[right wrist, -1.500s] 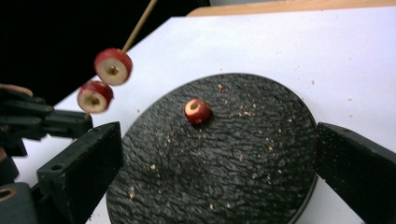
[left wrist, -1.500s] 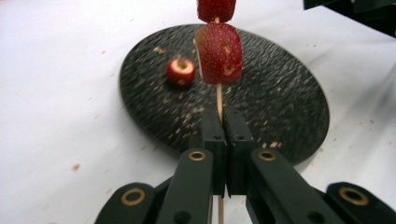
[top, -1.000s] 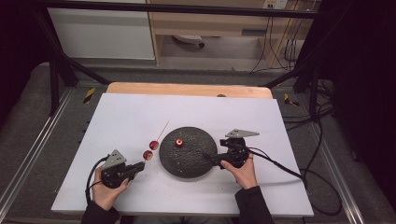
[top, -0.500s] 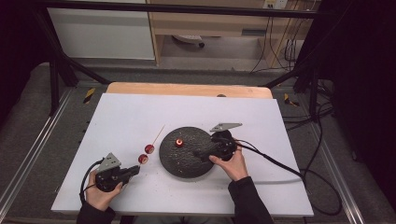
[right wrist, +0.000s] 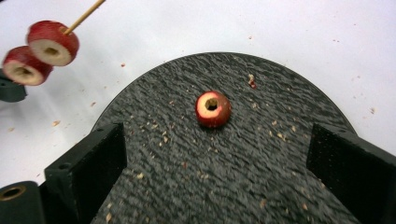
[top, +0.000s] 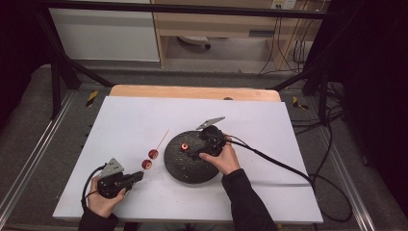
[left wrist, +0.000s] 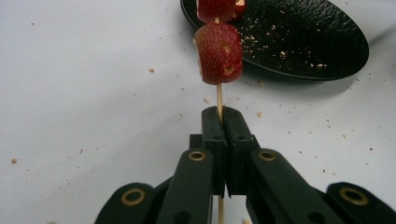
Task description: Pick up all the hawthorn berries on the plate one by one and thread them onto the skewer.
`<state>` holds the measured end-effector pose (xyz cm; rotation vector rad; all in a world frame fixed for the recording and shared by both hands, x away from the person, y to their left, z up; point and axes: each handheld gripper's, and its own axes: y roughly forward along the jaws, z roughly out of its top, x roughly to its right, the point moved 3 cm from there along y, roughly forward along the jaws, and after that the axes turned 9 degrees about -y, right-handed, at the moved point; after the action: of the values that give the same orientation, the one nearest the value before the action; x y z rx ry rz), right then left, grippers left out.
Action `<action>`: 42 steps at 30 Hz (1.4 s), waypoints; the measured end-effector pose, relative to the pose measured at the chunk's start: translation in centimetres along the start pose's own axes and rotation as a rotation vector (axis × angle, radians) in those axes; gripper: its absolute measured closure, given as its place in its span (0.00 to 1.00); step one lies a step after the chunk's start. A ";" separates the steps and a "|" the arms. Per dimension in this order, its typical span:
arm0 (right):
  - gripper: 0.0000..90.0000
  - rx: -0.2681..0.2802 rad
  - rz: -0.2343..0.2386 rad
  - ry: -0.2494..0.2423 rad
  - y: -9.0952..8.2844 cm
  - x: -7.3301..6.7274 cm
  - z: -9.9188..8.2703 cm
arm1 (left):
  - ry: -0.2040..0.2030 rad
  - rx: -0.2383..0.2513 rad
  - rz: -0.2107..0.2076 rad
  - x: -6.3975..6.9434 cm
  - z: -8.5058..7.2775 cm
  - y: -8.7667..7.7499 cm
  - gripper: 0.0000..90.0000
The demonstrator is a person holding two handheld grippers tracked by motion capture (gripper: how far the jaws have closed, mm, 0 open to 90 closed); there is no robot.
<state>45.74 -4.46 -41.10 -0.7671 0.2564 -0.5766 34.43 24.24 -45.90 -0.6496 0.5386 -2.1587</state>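
A thin wooden skewer (top: 162, 138) carries two red fruit pieces (top: 150, 159) and lies tilted over the white table. My left gripper (top: 139, 175) is shut on its near end. In the left gripper view the jaws (left wrist: 223, 119) pinch the stick just below the lower fruit piece (left wrist: 218, 53). A black round plate (top: 185, 171) holds one cored red fruit piece (top: 184, 146). My right gripper (top: 198, 147) hovers over the plate, open. That piece (right wrist: 213, 108) lies ahead of its spread jaws (right wrist: 219, 154), untouched.
The white table top (top: 269, 125) has bare room on the far and right sides. Crumbs dot the plate (right wrist: 243, 177) and the table. The right gripper's cable (top: 279, 166) trails off to the right. A wooden edge (top: 192, 91) runs along the back.
My right gripper has moved left and away, from the plate's right rim to over the plate, facing the loose fruit piece. The left gripper with the skewer has shifted slightly toward the near edge.
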 end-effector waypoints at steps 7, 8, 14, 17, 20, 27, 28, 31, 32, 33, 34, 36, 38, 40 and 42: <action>0.10 -0.054 -0.008 -0.019 1.9 0.1 1.3 | -0.002 0.001 -0.001 0.0 0.0 0.0 0.98; 0.10 -0.064 -0.007 -0.025 2.1 0.0 1.4 | -0.003 0.001 -0.001 0.0 0.0 0.0 0.98; 0.13 -0.115 -0.020 -0.058 3.4 -0.1 2.3 | -0.005 -0.001 -0.001 0.0 0.0 0.0 0.98; 0.15 -0.143 -0.020 -0.076 4.0 -0.1 2.5 | -0.006 -0.002 0.000 -0.1 0.0 0.0 0.98; 0.19 -0.172 -0.024 -0.098 4.6 -0.1 2.7 | -0.008 -0.002 -0.001 -0.1 0.0 0.0 0.98; 0.34 -0.219 -0.020 -0.103 5.6 0.5 2.6 | -0.008 -0.003 -0.003 -0.1 0.1 0.0 0.98; 0.36 -0.223 -0.015 -0.106 5.7 0.5 2.6 | -0.009 -0.001 -0.003 -0.1 0.1 0.0 0.98; 0.42 -0.229 -0.004 -0.108 5.9 0.4 2.5 | -0.006 -0.004 -0.003 -0.1 0.1 0.0 0.98; 0.44 -0.234 0.000 -0.107 5.9 0.4 2.5 | -0.003 -0.007 -0.002 -0.1 0.1 0.0 0.98; 0.46 -0.236 0.003 -0.114 6.0 0.4 2.5 | -0.004 -0.007 -0.002 -0.1 0.1 0.0 0.98; 0.48 -0.243 0.007 -0.116 6.1 0.4 2.5 | -0.004 -0.006 -0.002 -0.1 0.1 0.0 0.98; 0.51 -0.247 0.013 -0.118 6.2 0.3 2.6 | -0.006 -0.006 -0.002 -0.1 0.1 0.0 0.98; 0.55 -0.250 0.016 -0.117 6.2 0.3 2.6 | -0.006 -0.006 -0.002 -0.1 0.1 0.0 0.98; 0.58 -0.251 0.019 -0.118 6.3 0.3 2.6 | -0.005 -0.007 -0.002 -0.1 0.1 0.0 0.98; 0.61 -0.258 0.023 -0.114 6.4 0.3 2.6 | -0.004 -0.007 -0.003 -0.1 0.1 0.1 0.98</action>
<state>49.59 0.61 -43.85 -1.0422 0.2359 -0.4813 34.55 24.27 -45.91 -0.6590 0.5433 -2.1582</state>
